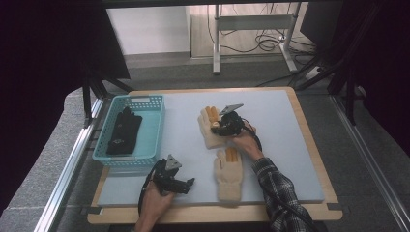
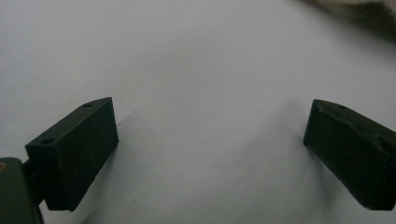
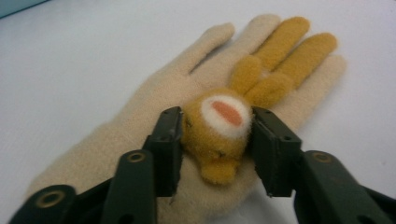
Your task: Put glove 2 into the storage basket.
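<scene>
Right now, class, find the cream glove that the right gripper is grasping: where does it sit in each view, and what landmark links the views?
High view: the grasped cream glove lies centre, on the far half of the table, partly under the right gripper.
Right gripper view: it spans the middle, jaws closed on its orange animal decoration.
Left gripper view: I can't identify it here.
Shared landmark: the pale grey table surface.

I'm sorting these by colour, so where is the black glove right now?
In the high view, the black glove lies inside the teal basket at the table's left side, left of the two cream gloves and beyond the left gripper.
</scene>
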